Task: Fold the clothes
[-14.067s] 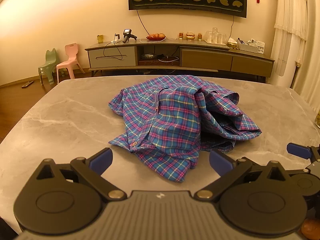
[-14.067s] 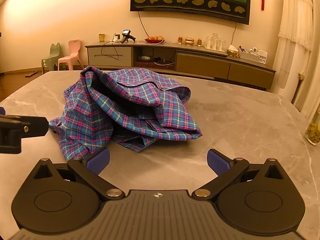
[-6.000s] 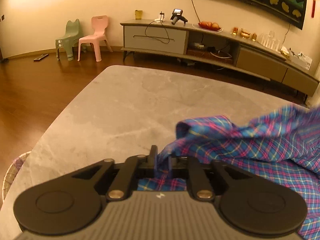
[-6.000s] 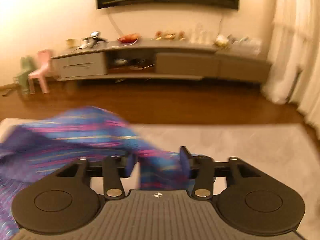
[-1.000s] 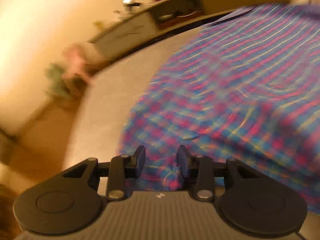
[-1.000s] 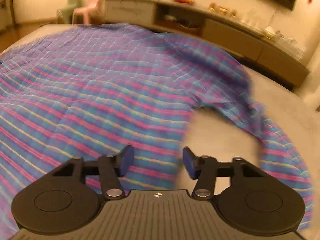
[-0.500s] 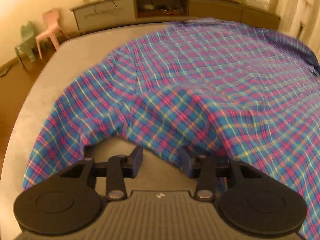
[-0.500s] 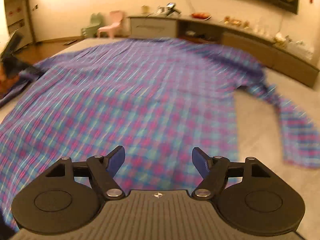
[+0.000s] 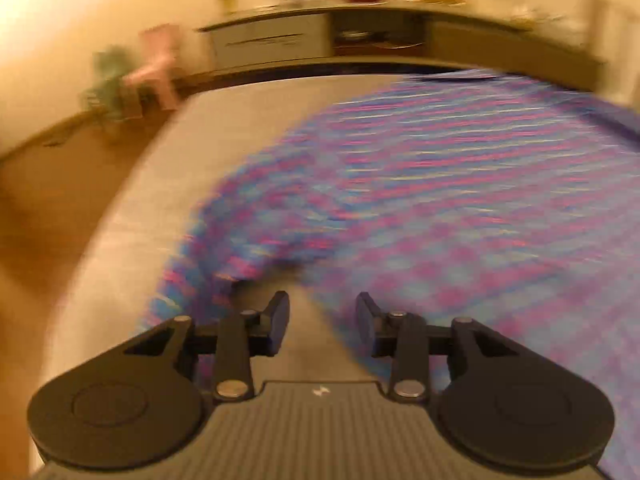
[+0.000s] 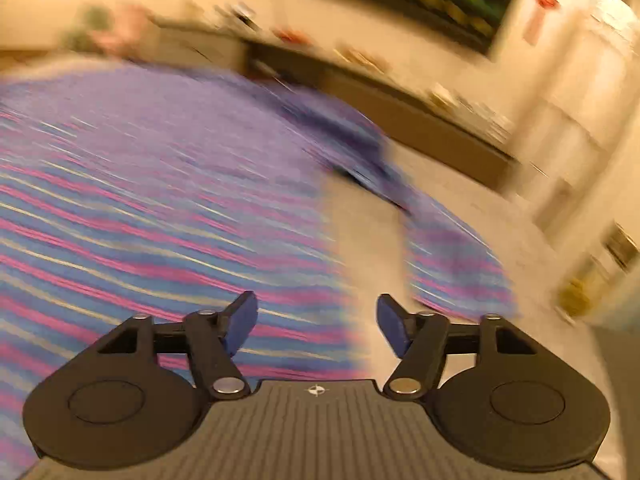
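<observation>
The left hand-held gripper [image 9: 322,322] hangs low over the tabletop [image 9: 168,208] with its jaws apart and nothing between them, bare stone showing in the gap; a shirt [image 9: 440,200] in blue, pink and yellow plaid lies just ahead of it and to its right. The right hand-held gripper [image 10: 316,320] is likewise spread and empty, poised over the shirt's near right edge, where the plaid gives way to a strip of tabletop [image 10: 364,240]. Beyond that strip a sleeve [image 10: 448,260] trails out apart from the body of the garment. Both views are smeared by motion, so collar, buttons and hem cannot be made out. The shirt looks spread wide and mostly flat across the tabletop, with no fold visible in either view, which suggests the spreading-out stage, with folding proper ahead. The next move likely calls for each hand-held gripper to close on an edge or a sleeve and carry it inward over the body, keeping the cloth flat and free of wrinkles. Count: two hand-held grippers, one shirt, one tabletop. Behind stand a long cabinet [image 9: 360,36] and two small chairs, one pink [image 9: 158,62], one green [image 9: 110,80].
</observation>
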{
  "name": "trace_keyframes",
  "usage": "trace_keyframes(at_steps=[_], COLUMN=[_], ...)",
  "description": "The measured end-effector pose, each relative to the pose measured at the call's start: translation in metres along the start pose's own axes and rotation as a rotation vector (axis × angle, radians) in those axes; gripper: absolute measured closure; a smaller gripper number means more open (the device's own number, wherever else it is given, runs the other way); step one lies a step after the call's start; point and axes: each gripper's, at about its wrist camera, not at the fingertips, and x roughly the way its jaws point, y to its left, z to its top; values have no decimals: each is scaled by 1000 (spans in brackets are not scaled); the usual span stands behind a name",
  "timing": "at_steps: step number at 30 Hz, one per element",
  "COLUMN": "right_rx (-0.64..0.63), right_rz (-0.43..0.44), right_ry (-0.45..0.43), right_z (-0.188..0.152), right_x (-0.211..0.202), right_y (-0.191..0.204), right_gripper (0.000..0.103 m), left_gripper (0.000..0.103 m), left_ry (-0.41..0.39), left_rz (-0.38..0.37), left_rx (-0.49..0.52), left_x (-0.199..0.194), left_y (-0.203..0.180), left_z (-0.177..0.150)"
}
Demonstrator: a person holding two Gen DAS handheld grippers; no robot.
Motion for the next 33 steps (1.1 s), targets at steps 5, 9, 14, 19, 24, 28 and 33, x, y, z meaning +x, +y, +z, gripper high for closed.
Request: trace_keyframes(at_steps=[5,9,14,19,24,28,33], right_rx=[-44,-110,-515,-894,-206,437,46], right_rz=[177,342,660,480,633,695,791], right_ry=[-9,-155,-262,-241,-303,-266,-286], right_z=[6,20,-4,-33,46,59,39], right_x=[-3,-61,-120,-95,-91,-48,-69], right_y=[57,106,202,250,157,48,78], right_gripper=[27,24,8,81,103,103,66], left_gripper=[60,58,55,53,48,42,43], left_ry=[40,29,-3,-55,-141,-119,-95], left_rz=[-18,-110,-158,-196,-246,-322,-352], left_rx=[-46,-241,-316,-337,-461,-610,-720], left_x=[-1,-14,-33,-62,-100,-105,-103], left_y=[3,34,45,42,45,30,15], left_z=[-14,-14,-18,-27,-51,-95,-130])
